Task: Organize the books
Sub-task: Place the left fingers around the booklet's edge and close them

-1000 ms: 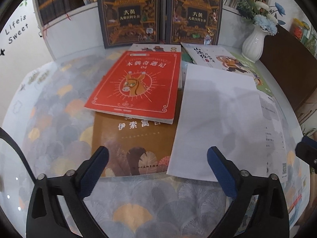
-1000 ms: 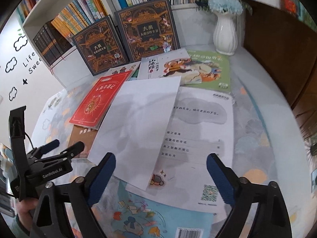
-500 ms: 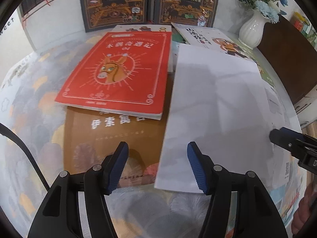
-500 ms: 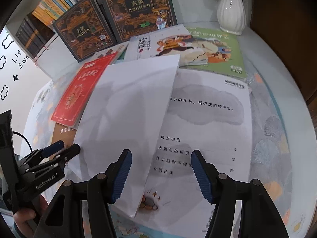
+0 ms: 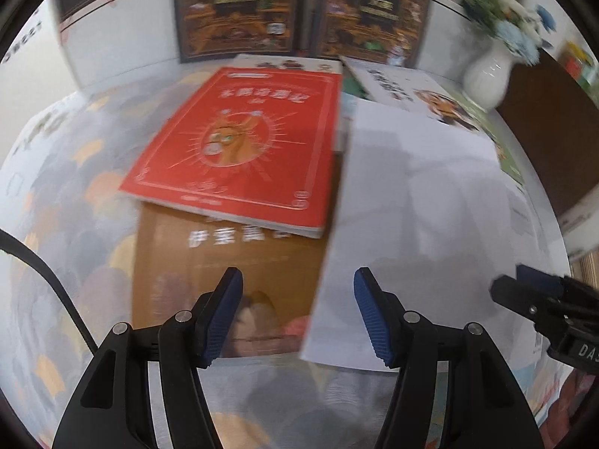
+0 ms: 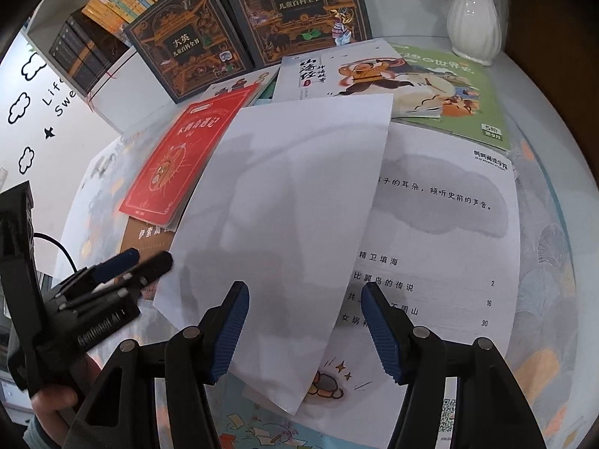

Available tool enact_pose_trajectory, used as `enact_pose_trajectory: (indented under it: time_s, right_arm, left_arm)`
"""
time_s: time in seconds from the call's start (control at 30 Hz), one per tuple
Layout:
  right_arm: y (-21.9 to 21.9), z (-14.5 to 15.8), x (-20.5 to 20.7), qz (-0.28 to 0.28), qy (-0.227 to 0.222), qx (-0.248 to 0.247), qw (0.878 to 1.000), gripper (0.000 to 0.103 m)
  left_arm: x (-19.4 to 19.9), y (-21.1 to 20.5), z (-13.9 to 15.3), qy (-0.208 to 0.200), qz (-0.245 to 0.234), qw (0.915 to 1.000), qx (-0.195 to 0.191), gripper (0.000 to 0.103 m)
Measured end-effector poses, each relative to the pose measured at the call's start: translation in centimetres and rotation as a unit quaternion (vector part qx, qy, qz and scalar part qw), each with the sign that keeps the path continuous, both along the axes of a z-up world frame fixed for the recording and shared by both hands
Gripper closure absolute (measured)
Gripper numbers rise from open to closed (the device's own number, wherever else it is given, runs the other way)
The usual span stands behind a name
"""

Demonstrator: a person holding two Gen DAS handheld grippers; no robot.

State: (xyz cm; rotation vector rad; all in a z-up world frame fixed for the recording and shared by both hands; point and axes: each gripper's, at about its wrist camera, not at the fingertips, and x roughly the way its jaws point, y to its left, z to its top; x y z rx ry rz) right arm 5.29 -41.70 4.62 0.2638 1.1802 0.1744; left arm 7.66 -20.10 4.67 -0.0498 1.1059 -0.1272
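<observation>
A red book [image 5: 239, 149] lies on a brown book [image 5: 224, 273] on the table; the red book also shows in the right wrist view [image 6: 179, 164]. A white sheet [image 5: 408, 224] lies to their right, seen too in the right wrist view [image 6: 284, 224], over an open white book [image 6: 449, 247]. My left gripper [image 5: 297, 310] is open and empty over the brown book's near edge. My right gripper [image 6: 305, 325] is open and empty over the white sheet's near end. Both hover close to the books.
Two dark encyclopedias [image 6: 299, 7] lean upright at the back. A white-covered book [image 6: 344, 71] and a green book [image 6: 456, 101] lie behind the sheet. A white vase [image 6: 475, 18] stands at the back right. A bookshelf [image 6: 101, 22] is at the back left.
Both grippers moved forward and down toward the books. Their jaws narrowed from wide open a second ago, then stayed about the same.
</observation>
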Motion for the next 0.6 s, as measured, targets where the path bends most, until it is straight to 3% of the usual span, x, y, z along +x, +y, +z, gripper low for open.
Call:
enact_pose_trajectory:
  time_s: [0.17, 0.27, 0.33, 0.4, 0.5, 0.6]
  right_arm:
    - [-1.0, 0.0, 0.2, -0.026, 0.0, -0.013, 1.0, 0.041]
    - [-2.0, -0.1, 0.4, -0.03, 0.004, 0.013, 0.999, 0.041]
    - [-1.5, 0.0, 0.6, -0.012, 0.005, 0.013, 1.0, 0.041]
    - [-0.8, 0.0, 0.6, 0.016, 0.01, 0.052, 0.998, 0.041]
    - [-1.1, 0.3, 0.1, 0.012, 0.003, 0.062, 0.998, 0.042]
    - [-2.3, 0.3, -0.5, 0.005, 0.007, 0.076, 0.997, 0.042]
  left_arm:
    - [0.5, 0.1, -0.9, 0.023, -0.01, 0.9994, -0.022, 0.044]
    - [-0.1, -1.2, -0.9, 0.02, -0.034, 0.999, -0.02, 0.043]
    - [-0.3, -2.4, -0.8, 0.022, -0.056, 0.9978, -0.027, 0.043]
    - [-0.5, -3.8, -0.8, 0.024, -0.078, 0.9964, -0.025, 0.043]
    - [-0.9, -4.5, -0.6, 0.019, -0.082, 0.9964, -0.011, 0.041]
    - [-0.8, -3.1, -0.5, 0.025, -0.057, 0.9975, -0.033, 0.041]
